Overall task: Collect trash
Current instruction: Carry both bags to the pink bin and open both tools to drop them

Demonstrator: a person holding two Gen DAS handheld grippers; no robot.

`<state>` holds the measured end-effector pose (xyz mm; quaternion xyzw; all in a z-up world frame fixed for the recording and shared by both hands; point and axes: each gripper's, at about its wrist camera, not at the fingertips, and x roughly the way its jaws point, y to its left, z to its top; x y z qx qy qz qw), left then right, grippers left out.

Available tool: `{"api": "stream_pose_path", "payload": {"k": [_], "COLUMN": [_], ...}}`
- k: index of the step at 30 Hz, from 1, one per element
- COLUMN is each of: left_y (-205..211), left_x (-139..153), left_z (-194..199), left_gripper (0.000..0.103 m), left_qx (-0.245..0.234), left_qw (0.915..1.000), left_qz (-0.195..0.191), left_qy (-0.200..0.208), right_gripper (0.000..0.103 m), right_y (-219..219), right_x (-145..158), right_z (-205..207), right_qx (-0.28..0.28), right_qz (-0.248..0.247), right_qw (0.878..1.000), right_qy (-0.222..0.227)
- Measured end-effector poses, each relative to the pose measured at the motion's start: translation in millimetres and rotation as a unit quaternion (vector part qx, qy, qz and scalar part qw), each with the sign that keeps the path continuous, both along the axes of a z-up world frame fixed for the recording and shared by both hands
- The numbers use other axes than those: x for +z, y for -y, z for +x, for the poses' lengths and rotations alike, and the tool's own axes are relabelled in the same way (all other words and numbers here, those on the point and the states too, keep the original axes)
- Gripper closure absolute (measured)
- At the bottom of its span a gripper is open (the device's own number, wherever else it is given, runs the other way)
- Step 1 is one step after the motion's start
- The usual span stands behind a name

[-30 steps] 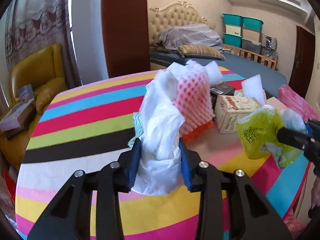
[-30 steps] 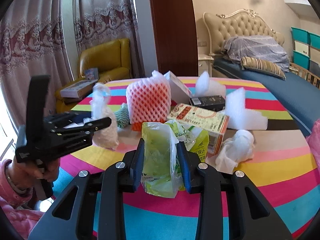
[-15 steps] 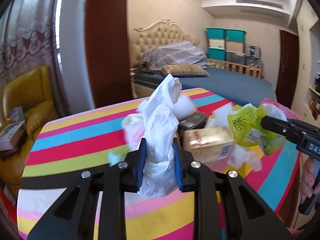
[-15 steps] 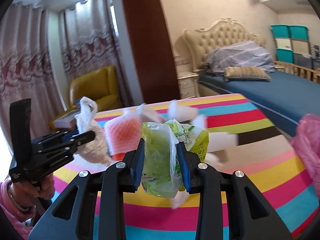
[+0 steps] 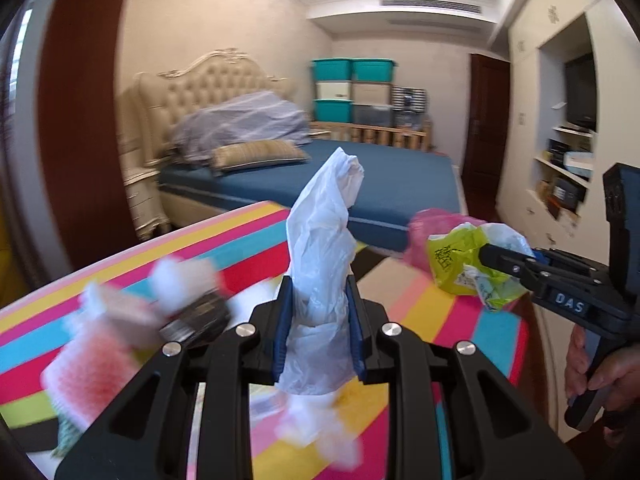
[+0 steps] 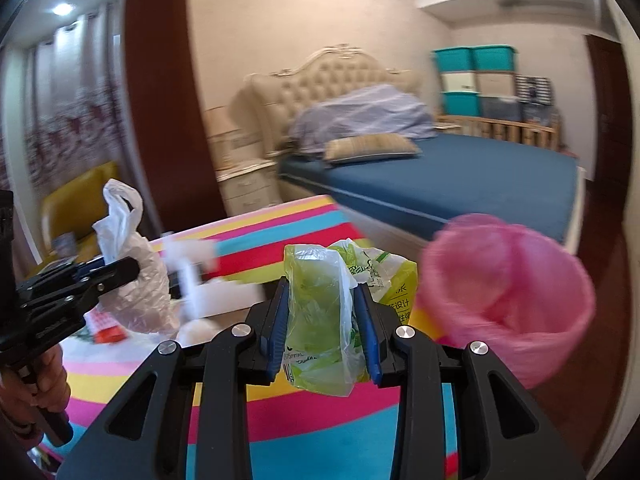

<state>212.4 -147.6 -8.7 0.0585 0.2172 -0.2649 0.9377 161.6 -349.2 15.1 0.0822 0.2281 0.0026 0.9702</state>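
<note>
Left gripper (image 5: 319,330): I have it clamped on a white plastic bag (image 5: 324,276); the blue pads press its bunched middle, with a tail hanging below and a loose peak standing above.
Right gripper (image 6: 323,328): I have it pinched on a green plastic bag (image 6: 320,320), which bulges out above and below the pads.
Where the trash is: both bags are held up over the striped table (image 5: 416,312), the white one to the left, the green one to the right and nearer the pink bin (image 6: 508,300).
Bin: it stands at the table's right edge, lined in pink film, mouth open and facing up. From the right wrist view it sits just right of the green bag.
How the bags handle: I judge both to be very light, soft and crushable, with slick film that can creep out of a loose pinch. Nothing here is fragile.
Where to hold: I would keep the pads on the thick crumpled middle, not on a single thin flap.
Release: being so light, a bag may cling to a pad or drift, so I would let go low, right over the bin mouth.
Left on the table: a red foam net (image 5: 90,372), white foam scraps (image 5: 182,280) and a dark box (image 5: 200,320), all blurred, lie at the near left.
</note>
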Motion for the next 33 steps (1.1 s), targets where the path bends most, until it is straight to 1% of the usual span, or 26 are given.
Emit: {"api": "stream_pose_path", "payload": {"k": [3,7,10,14,15,18,21,23,25,26,27,28,29,30,33], "left_y": [35.0,86.5,118.4,169.7,177.2,210.6,234.4,247.5,262.0,266.2,273.7,277.5,279.7,276.6,265.1], "left_x": [2.1,0.5,-2.7,-2.3,-1.9,-3.1,-7.9,-12.8,-21.8,-25.2,-29.5,-32.6,-36.4,-37.1,-38.4], "left_z": [8.2,26.7,40.6,64.8,68.0,83.5,100.0,110.1,120.7,124.5,129.4,131.6,135.9,136.8,138.8], "left_gripper": [0.078,0.078,0.078,0.078,0.078,0.078,0.078,0.076,0.075,0.073,0.065,0.052,0.045,0.036,0.028], "left_qx": [-0.035,-0.076,-0.093,-0.117,-0.121,-0.134,-0.142,-0.149,-0.161,-0.164,-0.163,-0.159,-0.150,-0.145,-0.131], "left_qw": [0.9994,0.9971,0.9955,0.9925,0.9920,0.9902,0.9887,0.9872,0.9842,0.9836,0.9834,0.9838,0.9852,0.9860,0.9883], "left_qz": [0.004,0.006,-0.002,-0.009,-0.010,-0.010,-0.005,-0.005,-0.006,-0.005,-0.001,0.003,0.006,0.003,0.002], "left_qy": [0.005,-0.005,-0.018,-0.034,-0.036,-0.038,-0.046,-0.056,-0.072,-0.076,-0.080,-0.082,-0.083,-0.083,-0.078], "right_gripper": [0.071,0.071,0.070,0.070,0.070,0.070,0.070,0.067,0.062,0.059,0.050,0.035,0.031,0.031,0.031], "right_y": [33.3,67.8,87.4,117.3,123.8,136.6,148.6,150.9,155.3,158.8,161.6,163.0,167.1,168.2,169.4], "right_x": [0.4,0.2,-3.7,-15.0,-18.4,-26.6,-33.3,-36.4,-40.4,-40.9,-43.0,-43.7,-44.9,-45.0,-42.8], "right_z": [1.8,4.8,5.1,11.8,14.6,21.5,23.2,25.1,29.3,30.2,31.1,30.6,29.1,26.7,18.8], "right_qx": [-0.033,-0.067,-0.080,-0.094,-0.097,-0.106,-0.111,-0.113,-0.116,-0.116,-0.115,-0.118,-0.123,-0.124,-0.128], "right_qz": [0.002,0.001,0.000,-0.002,-0.002,-0.004,-0.005,-0.009,-0.014,-0.014,-0.012,-0.010,-0.006,-0.001,-0.003], "right_qw": [0.999,0.998,0.997,0.995,0.995,0.994,0.993,0.993,0.992,0.992,0.992,0.992,0.991,0.991,0.991], "right_qy": [0.000,-0.002,-0.007,-0.023,-0.028,-0.037,-0.041,-0.044,-0.047,-0.049,-0.051,-0.051,-0.048,-0.045,-0.040]}}
